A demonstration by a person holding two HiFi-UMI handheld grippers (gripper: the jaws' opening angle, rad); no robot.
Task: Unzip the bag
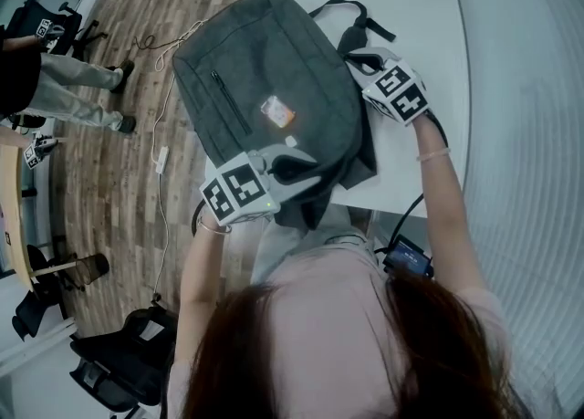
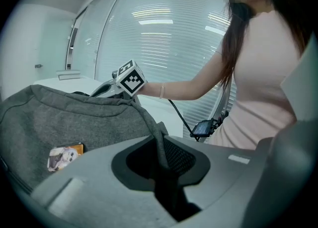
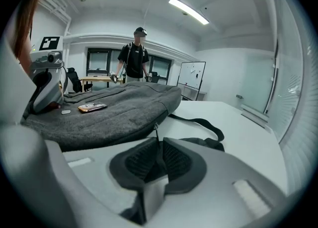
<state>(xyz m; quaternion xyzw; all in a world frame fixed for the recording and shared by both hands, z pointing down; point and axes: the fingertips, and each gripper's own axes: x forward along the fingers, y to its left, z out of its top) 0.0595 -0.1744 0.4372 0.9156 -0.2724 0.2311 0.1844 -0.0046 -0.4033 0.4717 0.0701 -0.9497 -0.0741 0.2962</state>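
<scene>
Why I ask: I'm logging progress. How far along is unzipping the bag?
Done: the left tongs pinch an edge of the bag, steadying it, and the right tongs are shut on the zipper pull. In hand: that grip only. Left: the zip beside it still looks closed, no gap showing, so all the unzipping remains.

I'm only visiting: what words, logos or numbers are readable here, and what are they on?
No readable words or numbers anywhere.
Patch on the bag: a cartoon picture; any print is too small to read.
Left cube, right cube: black-and-white square patterns, no letters.
Whiteboard: too far off to read.
</scene>
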